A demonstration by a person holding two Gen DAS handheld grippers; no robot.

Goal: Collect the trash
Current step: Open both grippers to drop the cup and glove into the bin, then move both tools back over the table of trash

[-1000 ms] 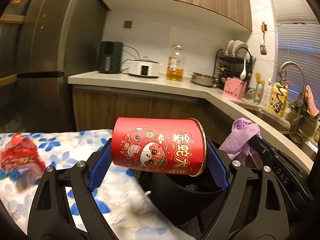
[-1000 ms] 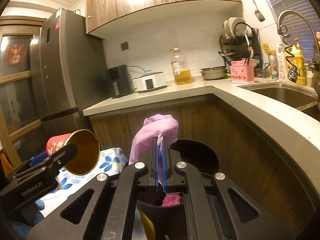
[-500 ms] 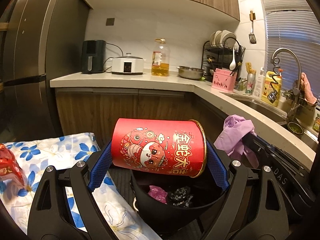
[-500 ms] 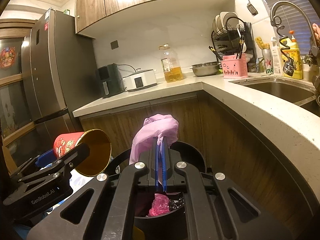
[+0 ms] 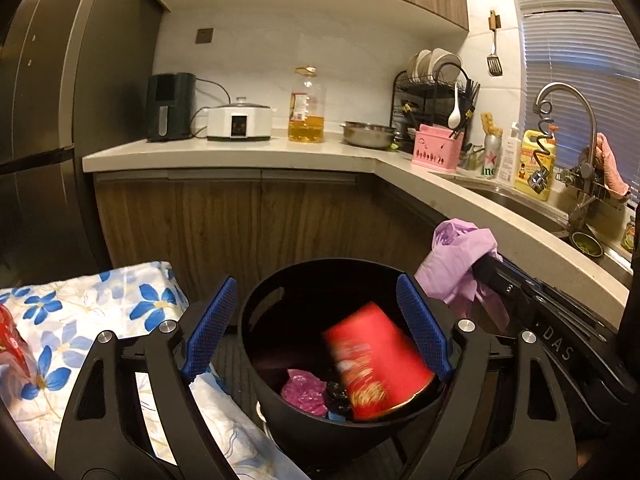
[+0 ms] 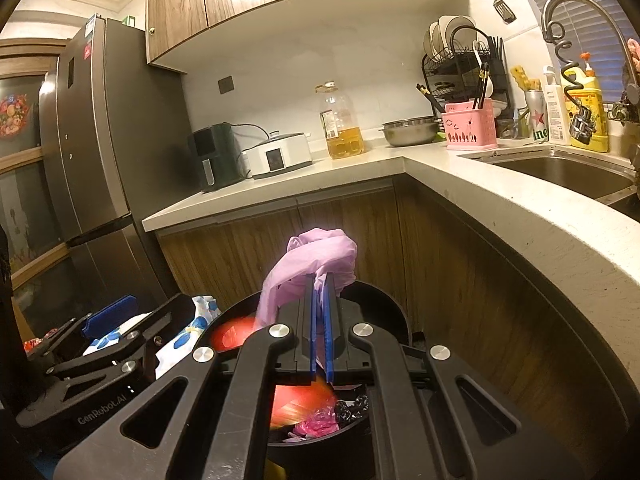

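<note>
We see the bin mouth open between the floral cloth and the cabinet fronts. The red can fills its right side, and the right gripper with its purple bag hangs over the far rim.

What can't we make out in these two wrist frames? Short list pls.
- Red can: motion-blurred in both views, so its print is unreadable and whether it has landed is unclear.
- Black bin bottom: left view, covered by trash; right view, blocked by the right claw.
- Purple bag: right view, lower part hidden behind the claw.
- Red item on the floral cloth: left view, cut off by the edge.
</note>
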